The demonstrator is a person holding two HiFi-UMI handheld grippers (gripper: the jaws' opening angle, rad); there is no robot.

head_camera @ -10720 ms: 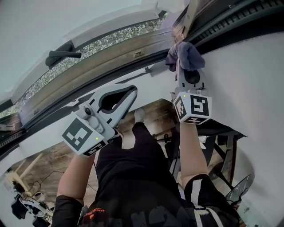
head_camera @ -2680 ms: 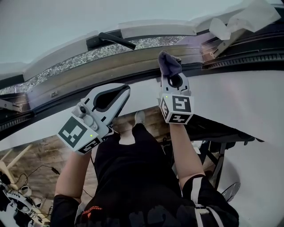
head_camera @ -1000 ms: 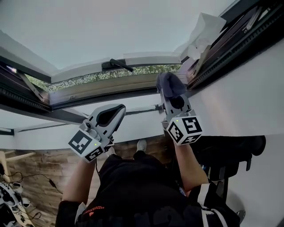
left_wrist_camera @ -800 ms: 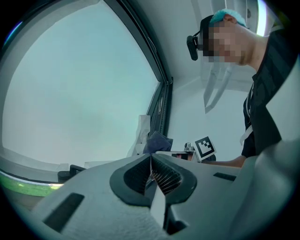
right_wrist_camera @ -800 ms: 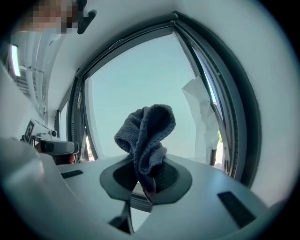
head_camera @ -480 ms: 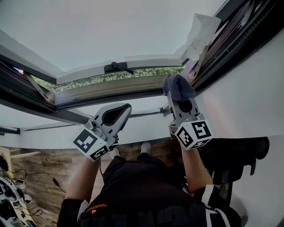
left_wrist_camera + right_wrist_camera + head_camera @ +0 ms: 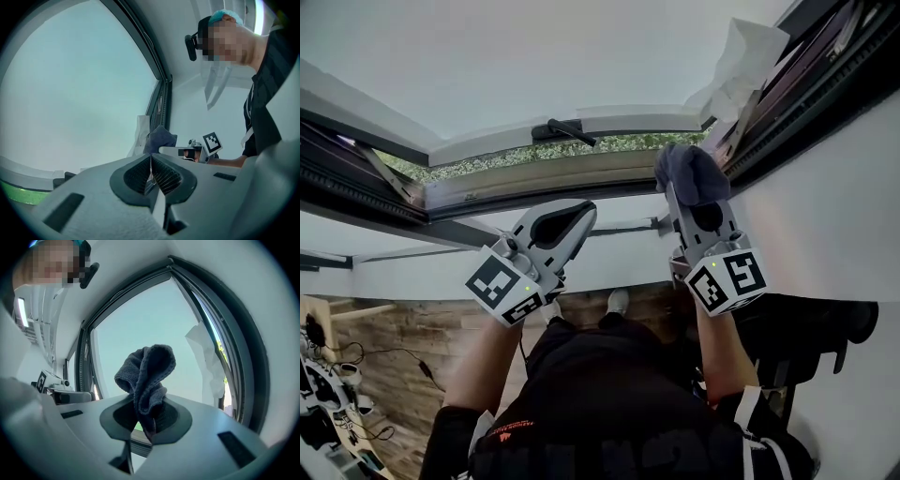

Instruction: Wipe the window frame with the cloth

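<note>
The right gripper [image 7: 150,420] has its fingers clamped on the bunched grey cloth [image 7: 146,371], held up near the right corner of the window frame [image 7: 534,183]; whether it touches, I cannot tell. The left gripper [image 7: 151,174] hangs lower, empty, fingers together. Only 1 fold seems pinched, so dragging along the frame could pull the cloth free. The loose white sheet [image 7: 741,66] nearby might snag it.

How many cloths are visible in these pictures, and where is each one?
1. The gray cloth is clamped in the right gripper, held near the window frame, at its right corner. The left gripper holds none; others may be hidden.
</note>
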